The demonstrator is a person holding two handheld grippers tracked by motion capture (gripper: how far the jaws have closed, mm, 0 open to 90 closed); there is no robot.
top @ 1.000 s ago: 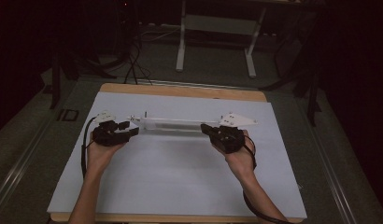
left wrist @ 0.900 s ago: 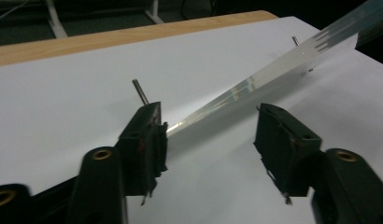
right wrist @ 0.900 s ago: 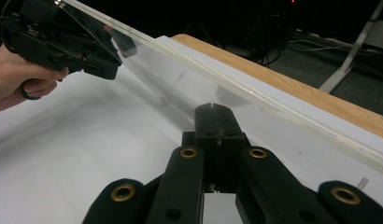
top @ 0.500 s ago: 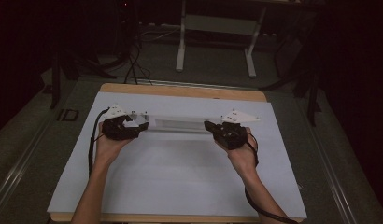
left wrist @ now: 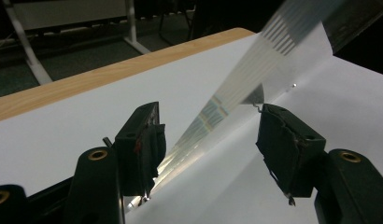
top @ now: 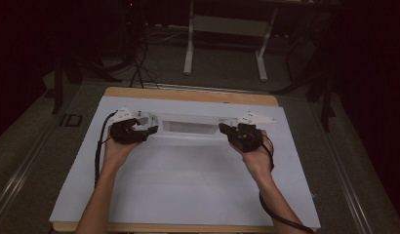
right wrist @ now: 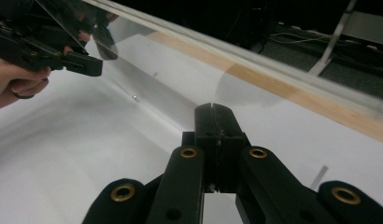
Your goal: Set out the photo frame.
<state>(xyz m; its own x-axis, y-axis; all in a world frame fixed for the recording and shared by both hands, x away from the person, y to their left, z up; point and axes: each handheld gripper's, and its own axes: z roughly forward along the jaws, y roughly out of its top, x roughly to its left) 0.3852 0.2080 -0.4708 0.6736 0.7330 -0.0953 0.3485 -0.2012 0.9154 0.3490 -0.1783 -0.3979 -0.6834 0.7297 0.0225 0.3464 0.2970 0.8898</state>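
The clear sheet [left wrist: 255,70] runs blurred past the frame's top edge.

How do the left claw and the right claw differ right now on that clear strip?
The left claw stands open, its pads apart with the clear strip passing between them; its jaws have just been closing a little. The right claw is shut on the strip's other end. In the high view both sit at one height, one at each end of the strip.

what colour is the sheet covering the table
Pale blue-white sheet, plainest in the high view.
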